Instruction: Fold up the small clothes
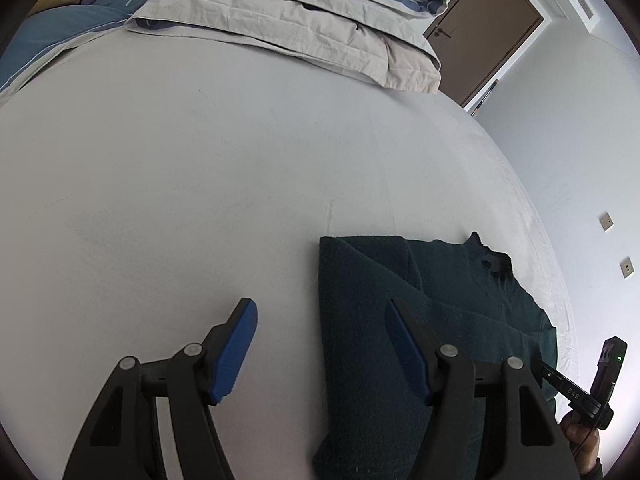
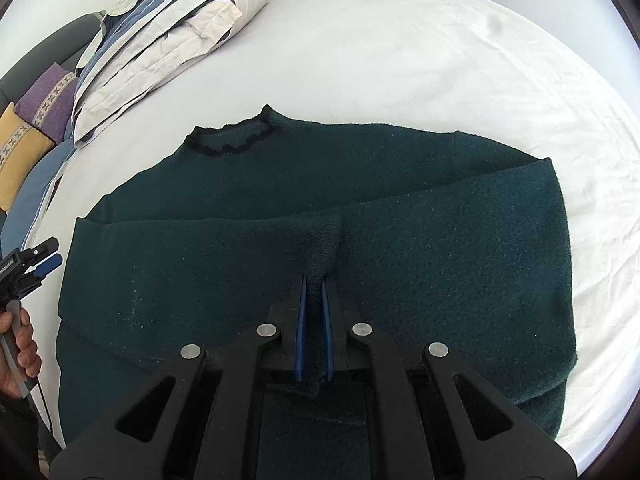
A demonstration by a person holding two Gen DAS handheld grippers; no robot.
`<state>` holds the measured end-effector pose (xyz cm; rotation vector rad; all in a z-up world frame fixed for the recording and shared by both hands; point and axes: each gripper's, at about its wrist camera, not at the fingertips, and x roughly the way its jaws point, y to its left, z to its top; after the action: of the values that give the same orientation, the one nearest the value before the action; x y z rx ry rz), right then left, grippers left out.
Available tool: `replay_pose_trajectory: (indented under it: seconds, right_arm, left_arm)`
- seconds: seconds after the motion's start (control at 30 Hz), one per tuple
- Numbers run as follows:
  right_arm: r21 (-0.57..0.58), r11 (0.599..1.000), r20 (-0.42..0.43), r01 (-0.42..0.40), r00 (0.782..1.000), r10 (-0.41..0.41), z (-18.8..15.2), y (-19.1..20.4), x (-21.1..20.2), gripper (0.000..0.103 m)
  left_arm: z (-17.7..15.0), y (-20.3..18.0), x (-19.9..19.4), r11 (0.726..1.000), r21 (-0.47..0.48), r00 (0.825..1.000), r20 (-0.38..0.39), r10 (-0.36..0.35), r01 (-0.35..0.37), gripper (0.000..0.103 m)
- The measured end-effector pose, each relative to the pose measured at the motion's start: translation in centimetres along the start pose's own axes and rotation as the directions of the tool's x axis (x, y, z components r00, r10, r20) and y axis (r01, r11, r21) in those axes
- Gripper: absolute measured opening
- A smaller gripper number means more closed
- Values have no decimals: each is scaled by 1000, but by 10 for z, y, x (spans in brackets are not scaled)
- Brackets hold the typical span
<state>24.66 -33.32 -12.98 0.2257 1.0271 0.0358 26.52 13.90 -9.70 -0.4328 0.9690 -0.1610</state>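
- We see a dark green sweater (image 2: 280, 216) lying flat on a white bed sheet (image 2: 440, 60), collar away from us and both sleeves folded across the body.
- Our right gripper (image 2: 314, 280) has its blue pads pressed together on a raised pinch of the sweater's knit near the middle of the folded sleeves.
- Our left gripper (image 1: 320, 320) stands with its fingers spread and nothing between them; one blue pad is over bare sheet, the other over the sweater's left edge. We cannot tell whether that pad touches the cloth.
- A folded grey-and-blue duvet (image 1: 288, 20) lies at the far end of the bed, well apart from the sweater.
- Purple and yellow cushions (image 2: 36, 120) sit beyond the duvet, by the bed's edge.
- A brown door (image 1: 484, 32) and two wall sockets (image 1: 616, 244) show past the bed.
- Nothing lies between either gripper and the sweater.
- The sweater's hem is hidden behind the right gripper's black frame, and the fisheye rim cuts off the room's corners.
- A hand (image 2: 18, 348) on the left gripper's handle is only partly in view.
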Motion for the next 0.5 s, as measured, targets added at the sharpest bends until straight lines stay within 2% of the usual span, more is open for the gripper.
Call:
replay_pose_trajectory:
  seconds: [0.1, 0.2, 0.27, 0.4, 0.5]
  right_arm:
    - [-14, 1000, 7, 2, 1000, -2, -3, 1, 0, 6]
    - [-26, 1000, 15, 11, 1000, -11, -5, 3, 0, 6]
    - [-36, 999, 18, 25, 1000, -24, -6, 4, 0, 6]
    - [-43, 997, 34, 71, 997, -69, -7, 6, 1, 6]
    - [-17, 998, 41, 68, 997, -67, -8, 2, 3, 6]
  left_arm:
    - [7, -6, 17, 999, 35, 999, -16, 33, -32, 56]
    - [9, -9, 30, 995, 74, 997, -17, 71, -69, 36]
    - [10, -9, 34, 993, 94, 997, -13, 73, -71, 16]
    - [7, -5, 37, 993, 96, 997, -6, 76, -75, 11]
    - [2, -8, 37, 986, 132, 995, 23, 100, -102, 10]
